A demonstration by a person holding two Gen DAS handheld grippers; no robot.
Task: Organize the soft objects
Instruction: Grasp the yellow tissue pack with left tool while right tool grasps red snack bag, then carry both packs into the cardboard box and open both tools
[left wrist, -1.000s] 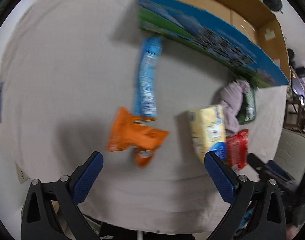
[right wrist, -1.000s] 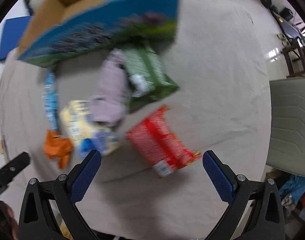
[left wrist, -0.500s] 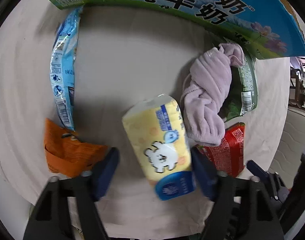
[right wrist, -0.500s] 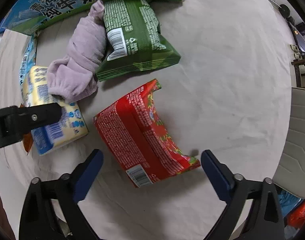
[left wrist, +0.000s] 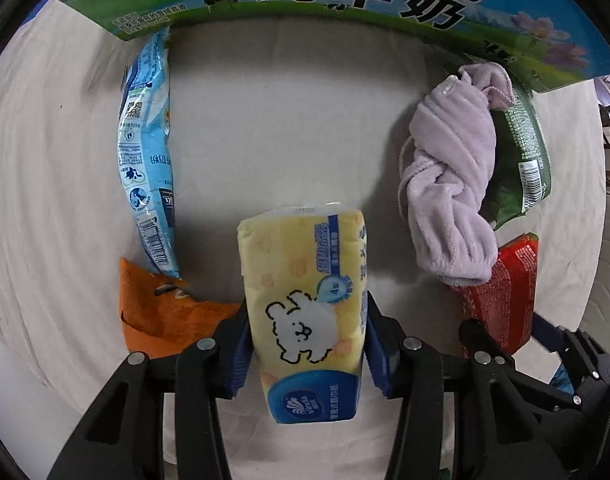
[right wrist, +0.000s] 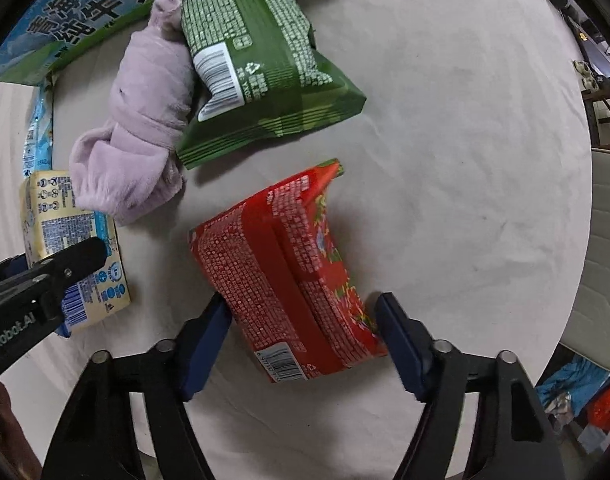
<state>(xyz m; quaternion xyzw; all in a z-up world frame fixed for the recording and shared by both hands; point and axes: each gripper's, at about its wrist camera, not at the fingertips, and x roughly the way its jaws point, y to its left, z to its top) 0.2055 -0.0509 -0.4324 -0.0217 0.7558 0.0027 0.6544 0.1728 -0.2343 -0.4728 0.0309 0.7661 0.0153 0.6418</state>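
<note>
Beige cloth-covered table [right wrist: 465,160], pale quilted cushion [right wrist: 607,260] and wooden chair [right wrist: 603,116] beyond.

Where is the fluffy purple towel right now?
In the right wrist view, the purple towel lies upper left on the cloth, touching the green packet, with the yellow tissue pack just below it.

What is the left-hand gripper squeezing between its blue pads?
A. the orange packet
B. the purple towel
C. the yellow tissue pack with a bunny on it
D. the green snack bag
C: the left gripper has both pads pressed against the yellow tissue pack.
</note>
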